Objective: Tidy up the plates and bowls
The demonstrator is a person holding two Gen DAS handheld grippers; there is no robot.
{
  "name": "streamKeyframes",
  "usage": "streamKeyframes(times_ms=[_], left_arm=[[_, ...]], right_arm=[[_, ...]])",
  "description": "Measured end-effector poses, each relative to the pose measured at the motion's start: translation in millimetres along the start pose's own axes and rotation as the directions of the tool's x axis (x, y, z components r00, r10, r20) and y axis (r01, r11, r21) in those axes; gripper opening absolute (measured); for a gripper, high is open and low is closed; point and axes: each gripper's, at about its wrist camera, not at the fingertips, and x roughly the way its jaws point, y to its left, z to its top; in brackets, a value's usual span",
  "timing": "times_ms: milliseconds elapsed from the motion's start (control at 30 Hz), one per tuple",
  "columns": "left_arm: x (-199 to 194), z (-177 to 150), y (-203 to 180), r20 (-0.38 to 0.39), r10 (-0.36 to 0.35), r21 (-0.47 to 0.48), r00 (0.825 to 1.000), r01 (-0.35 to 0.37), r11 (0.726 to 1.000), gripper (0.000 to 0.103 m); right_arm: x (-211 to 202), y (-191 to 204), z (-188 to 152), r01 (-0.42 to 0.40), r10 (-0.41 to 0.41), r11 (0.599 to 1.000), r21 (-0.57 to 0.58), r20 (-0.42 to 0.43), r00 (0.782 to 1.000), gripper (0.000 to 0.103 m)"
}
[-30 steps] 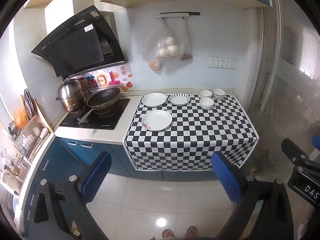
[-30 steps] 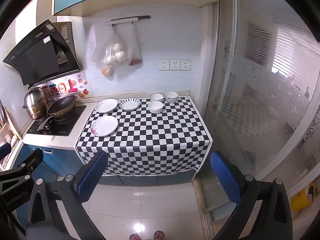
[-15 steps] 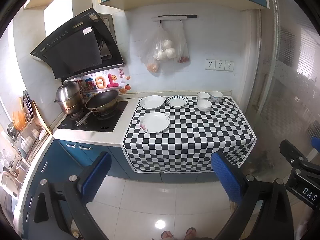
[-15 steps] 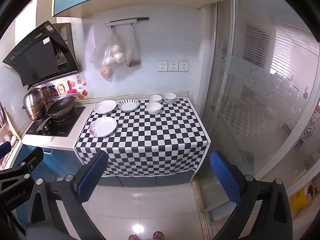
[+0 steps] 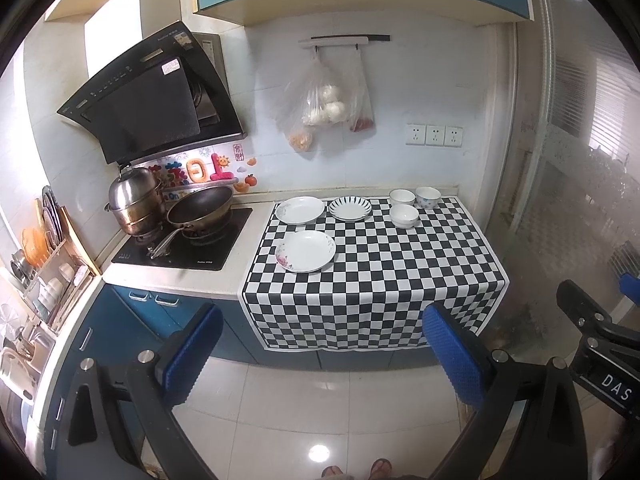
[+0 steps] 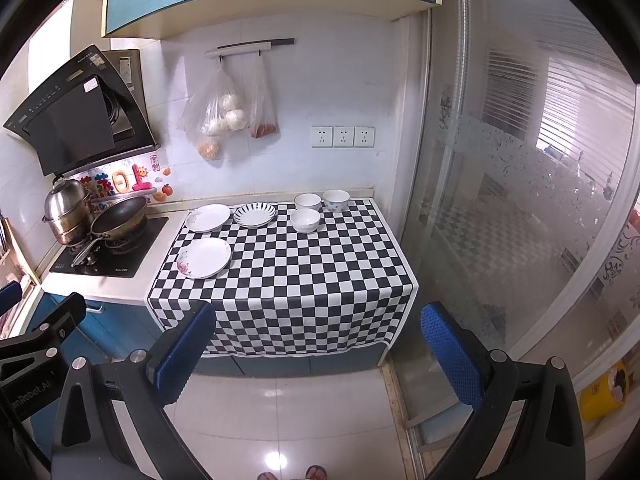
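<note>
On the checkered cloth (image 5: 384, 272) (image 6: 304, 280) lie three plates: a flowered white plate (image 5: 305, 251) (image 6: 204, 258) at the front left, a white plate (image 5: 300, 210) (image 6: 208, 217) behind it, and a blue-striped plate (image 5: 349, 208) (image 6: 255, 215). Three small white bowls (image 5: 404, 215) (image 6: 305, 220) stand at the back right. My left gripper (image 5: 324, 354) and right gripper (image 6: 316, 354) are open and empty, held well back from the counter above the floor.
A stove (image 5: 184, 240) with a wok (image 5: 200, 206) and a steel pot (image 5: 136, 204) is left of the cloth. A dish rack (image 5: 48, 256) stands at far left. Plastic bags (image 5: 324, 108) hang on the wall. A glass partition (image 6: 520, 200) is on the right.
Both views have tilted slightly upward and drawn back a little; the counter sits a bit lower and smaller in view. The plates and bowls have not moved.
</note>
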Motion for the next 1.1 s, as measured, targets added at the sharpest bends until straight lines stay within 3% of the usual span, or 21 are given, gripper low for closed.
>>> streamKeyframes(times_ms=[1100], left_arm=[[11.2,1.8,2.0,-0.001,-0.007,-0.002,1.0,0.007,1.0,0.102]], right_arm=[[6.8,13.0,1.0,0.012,-0.012,1.0,0.001,-0.001,1.0,0.103]])
